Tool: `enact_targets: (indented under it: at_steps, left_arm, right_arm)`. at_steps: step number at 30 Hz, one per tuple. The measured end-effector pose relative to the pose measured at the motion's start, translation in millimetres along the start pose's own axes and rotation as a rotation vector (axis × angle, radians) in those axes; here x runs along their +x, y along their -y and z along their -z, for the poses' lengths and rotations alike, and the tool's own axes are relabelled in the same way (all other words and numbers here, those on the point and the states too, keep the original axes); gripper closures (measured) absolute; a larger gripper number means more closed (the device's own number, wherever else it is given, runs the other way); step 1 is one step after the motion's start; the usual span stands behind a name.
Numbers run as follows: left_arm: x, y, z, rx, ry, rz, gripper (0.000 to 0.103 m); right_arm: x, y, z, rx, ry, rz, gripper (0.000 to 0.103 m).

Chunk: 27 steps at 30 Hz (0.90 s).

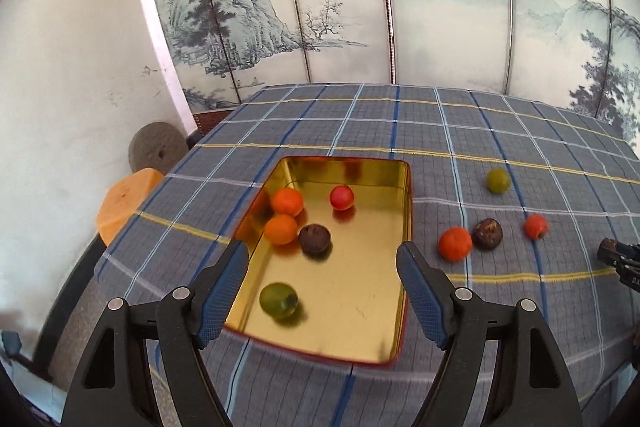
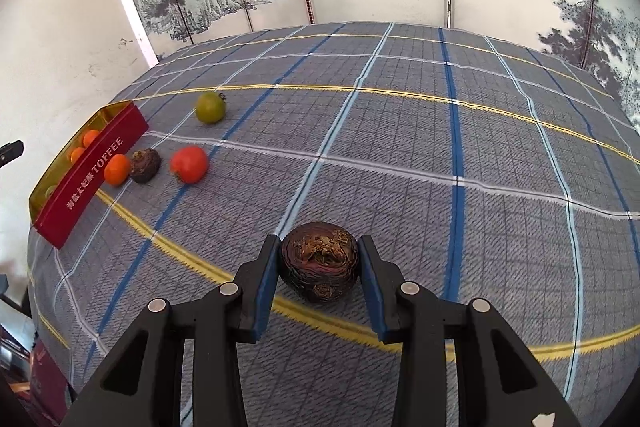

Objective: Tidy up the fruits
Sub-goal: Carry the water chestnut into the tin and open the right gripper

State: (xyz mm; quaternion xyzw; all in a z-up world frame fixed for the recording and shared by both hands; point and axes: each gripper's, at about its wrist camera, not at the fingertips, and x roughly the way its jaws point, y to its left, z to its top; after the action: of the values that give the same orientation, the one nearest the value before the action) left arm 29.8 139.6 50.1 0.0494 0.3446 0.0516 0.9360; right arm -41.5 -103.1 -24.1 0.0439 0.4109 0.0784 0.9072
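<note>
A gold-lined red tin [image 1: 404,247] sits on the checked cloth. It holds two oranges [image 1: 287,202], a red fruit [image 1: 342,197], a dark brown fruit [image 1: 315,238] and a green fruit [image 1: 278,300]. My left gripper [image 1: 322,291] is open and empty above the tin's near end. Right of the tin lie an orange [image 1: 455,243], a dark fruit [image 1: 489,233], a red fruit [image 1: 536,225] and a green fruit [image 1: 498,180]. My right gripper [image 2: 319,269] is shut on a dark brown fruit [image 2: 319,261] just above the cloth. The tin [image 2: 100,163] lies far left in the right wrist view.
A painted folding screen [image 1: 360,7] stands behind the table. An orange stool [image 1: 124,205] and a round grey stone [image 1: 157,148] sit off the table's left edge. The right gripper's tip [image 1: 618,259] shows at the right edge of the left wrist view.
</note>
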Motion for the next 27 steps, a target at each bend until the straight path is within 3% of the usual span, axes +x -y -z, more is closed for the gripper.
enact_targets:
  at_steps: [6,10,16,21,27]
  left_arm:
    - [-15.3,-6.3,15.6,0.008,0.003,-0.017,0.025]
    - [-22.1,-24.0,27.3,-0.031,0.008,-0.037,0.024]
    - [-30.2,-73.5,58.9,-0.066,0.033,-0.198,0.02]
    - [-24.4,-112.2,84.2,-0.108,-0.027,-0.235,0.02]
    - [-26.1,-132.2,99.6,-0.133,-0.038,-0.238,0.02]
  right_arm:
    - [-22.6,-29.7,-7.3,-0.033,0.039,-0.03,0.067]
    - [-38.0,-74.2,-20.6,-0.099,0.068,-0.102,0.067]
    - [-45.5,-170.9,-44.7,-0.234,0.076,-0.276,0.067]
    - [-24.7,-252.0,-59.8,-0.329,0.032,-0.417,0.067]
    - [29.0,-319.5,-68.0,-0.413,-0.065,-0.439,0.067]
